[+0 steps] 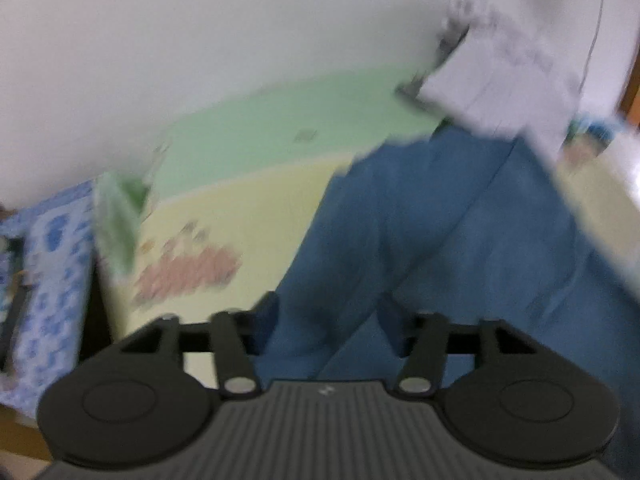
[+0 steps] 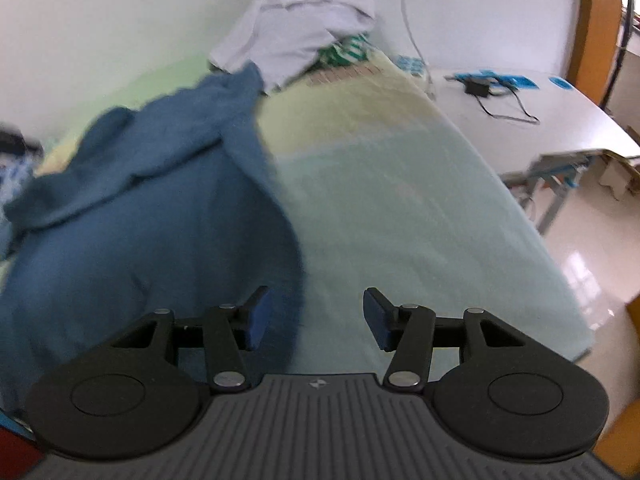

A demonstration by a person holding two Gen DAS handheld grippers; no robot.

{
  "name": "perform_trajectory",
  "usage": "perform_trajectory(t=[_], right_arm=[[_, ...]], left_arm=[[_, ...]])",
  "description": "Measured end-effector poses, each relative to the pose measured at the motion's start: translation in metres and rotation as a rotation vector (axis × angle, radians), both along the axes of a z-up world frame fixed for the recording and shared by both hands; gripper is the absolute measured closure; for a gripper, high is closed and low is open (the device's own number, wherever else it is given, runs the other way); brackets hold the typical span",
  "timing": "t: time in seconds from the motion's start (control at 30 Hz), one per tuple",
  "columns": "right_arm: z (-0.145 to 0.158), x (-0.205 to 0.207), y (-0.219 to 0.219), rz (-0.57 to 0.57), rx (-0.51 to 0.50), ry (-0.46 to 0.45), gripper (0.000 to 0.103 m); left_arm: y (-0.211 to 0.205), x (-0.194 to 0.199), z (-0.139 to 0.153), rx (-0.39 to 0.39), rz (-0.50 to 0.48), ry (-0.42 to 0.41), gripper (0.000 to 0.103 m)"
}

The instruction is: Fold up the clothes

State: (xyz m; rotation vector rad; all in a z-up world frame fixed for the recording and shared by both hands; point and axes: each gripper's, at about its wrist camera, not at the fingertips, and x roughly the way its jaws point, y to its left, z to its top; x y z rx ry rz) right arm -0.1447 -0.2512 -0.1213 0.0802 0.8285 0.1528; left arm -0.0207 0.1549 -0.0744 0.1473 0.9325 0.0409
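A blue garment lies spread and rumpled on the left half of the bed. My right gripper is open and empty just above the bed, its left finger at the garment's right edge. In the left wrist view, blurred by motion, the blue garment fills the middle and right. My left gripper is open with blue cloth lying between its fingers; its pads are hard to make out against the cloth.
A heap of white clothes lies at the bed's far end, also showing in the left wrist view. A white table with cables stands to the right. A blue-patterned cloth lies left of the bed.
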Motion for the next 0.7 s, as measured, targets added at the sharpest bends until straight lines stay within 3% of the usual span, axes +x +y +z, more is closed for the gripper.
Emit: perform_trajectory(t=[0.13,0.27,0.5,0.6,0.67,0.7], right_arm=[[0.004,0.006,0.016,0.097,-0.005,-0.045,0.046],[-0.001,0.017,0.034,0.182,-0.034,-0.044,0.046],[0.0,0.013,0.052,0.169,-0.085,-0.061,0.049],[-0.001,0.003,0.062,0.125,-0.117,-0.067,0.055],[-0.001,-0.001,0.069,0.088,-0.122,-0.056,0.055],[-0.002,-0.003,0.073,0.072,-0.129,-0.05,0.055]], left_arm=[[0.022,-0.018,-0.026,-0.045,0.05,0.016,0.028],[0.027,-0.02,-0.032,-0.091,0.054,-0.008,0.027],[0.017,-0.048,-0.019,-0.141,-0.073,-0.048,0.012],[0.017,-0.039,-0.029,-0.151,-0.108,-0.003,0.03],[0.022,-0.029,-0.037,-0.172,-0.104,0.038,0.052],[0.024,-0.028,-0.037,-0.189,-0.103,0.04,0.056]])
